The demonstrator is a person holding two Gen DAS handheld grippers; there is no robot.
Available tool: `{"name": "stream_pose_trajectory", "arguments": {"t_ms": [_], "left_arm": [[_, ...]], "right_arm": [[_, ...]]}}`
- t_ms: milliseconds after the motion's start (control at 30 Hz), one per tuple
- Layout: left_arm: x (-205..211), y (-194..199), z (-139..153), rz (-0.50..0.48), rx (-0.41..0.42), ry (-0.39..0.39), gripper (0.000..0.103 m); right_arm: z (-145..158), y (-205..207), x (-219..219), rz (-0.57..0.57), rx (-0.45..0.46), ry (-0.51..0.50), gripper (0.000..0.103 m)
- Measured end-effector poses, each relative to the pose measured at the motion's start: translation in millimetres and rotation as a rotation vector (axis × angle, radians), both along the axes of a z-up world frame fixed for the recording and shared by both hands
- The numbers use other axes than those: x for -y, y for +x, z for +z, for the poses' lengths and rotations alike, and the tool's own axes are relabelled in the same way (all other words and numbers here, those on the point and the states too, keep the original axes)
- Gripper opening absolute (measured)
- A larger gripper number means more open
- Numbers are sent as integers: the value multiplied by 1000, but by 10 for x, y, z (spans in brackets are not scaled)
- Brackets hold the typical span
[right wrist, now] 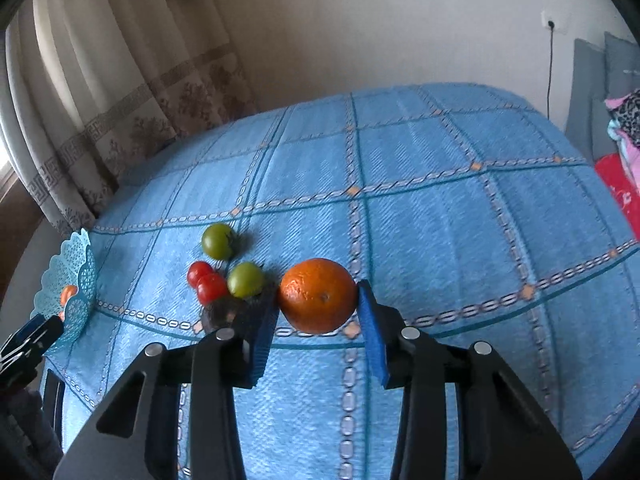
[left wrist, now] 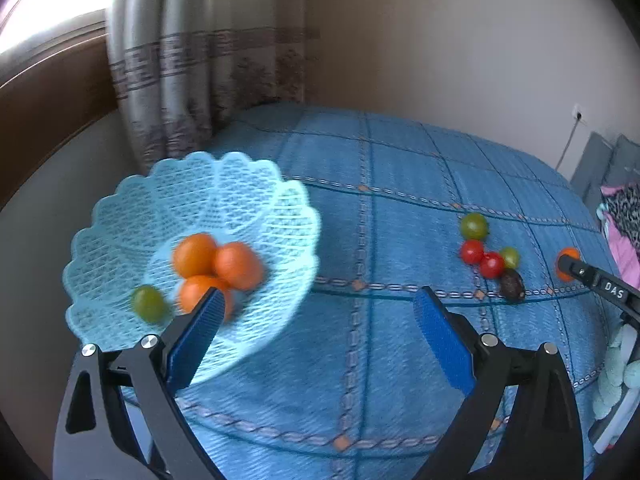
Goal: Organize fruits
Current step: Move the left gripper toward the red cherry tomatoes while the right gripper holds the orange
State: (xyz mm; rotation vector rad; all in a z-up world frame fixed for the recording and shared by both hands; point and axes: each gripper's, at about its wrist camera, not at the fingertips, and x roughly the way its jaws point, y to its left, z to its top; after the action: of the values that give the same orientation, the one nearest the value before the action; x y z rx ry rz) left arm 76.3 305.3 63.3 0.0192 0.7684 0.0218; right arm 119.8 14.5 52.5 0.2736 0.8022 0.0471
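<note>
A light-blue lattice basket (left wrist: 120,208) on the left holds three oranges (left wrist: 196,254) and a green tomato (left wrist: 149,303). My left gripper (left wrist: 320,314) hovers open just in front of it, nothing between its blue pads. To the right lie two green tomatoes (right wrist: 218,241), two red tomatoes (right wrist: 211,287) and a dark fruit (right wrist: 220,314) in a cluster. Beside them an orange (right wrist: 318,296) rests on the cloth, with my right gripper (right wrist: 318,302) shut on it, pads pressed on both sides. The left wrist view shows that orange (left wrist: 560,274) partly hidden by the right gripper's finger.
A blue checked cloth (right wrist: 440,220) covers the surface. Curtains (right wrist: 120,100) hang behind the basket on the left. A wall socket with a cable (right wrist: 551,24), grey cushions (right wrist: 592,92) and a pile of clothes (right wrist: 624,120) sit at the right edge.
</note>
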Motion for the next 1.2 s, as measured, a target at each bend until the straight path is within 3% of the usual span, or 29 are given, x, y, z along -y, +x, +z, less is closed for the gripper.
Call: {"name": "stream_pose_trajectory", "arguments": {"t_ms": [233,367,500,733,933,1200], "left_arm": [[486,325,-63,-73,-21,32,96],[702,544,-122,-110,-48,11,96],[938,835,-218,-140,-109,-14,90],[1251,1125,-373,-170,-150,16,89],[1439,1383,-516,-192,-210,-5,84],[1587,1527,-631,-208,-239,-8,65]], "right_arm": [[-19,-47,227,-11,5,26,40],[-53,-78,326,-19,2,43,40],[-53,-94,396,-25,8,61,40],[-71,-116,486,-28,11,112,40],[-82,-145,486,-18,12,118,40],[-87,-144,471,-4,15,120,40]]}}
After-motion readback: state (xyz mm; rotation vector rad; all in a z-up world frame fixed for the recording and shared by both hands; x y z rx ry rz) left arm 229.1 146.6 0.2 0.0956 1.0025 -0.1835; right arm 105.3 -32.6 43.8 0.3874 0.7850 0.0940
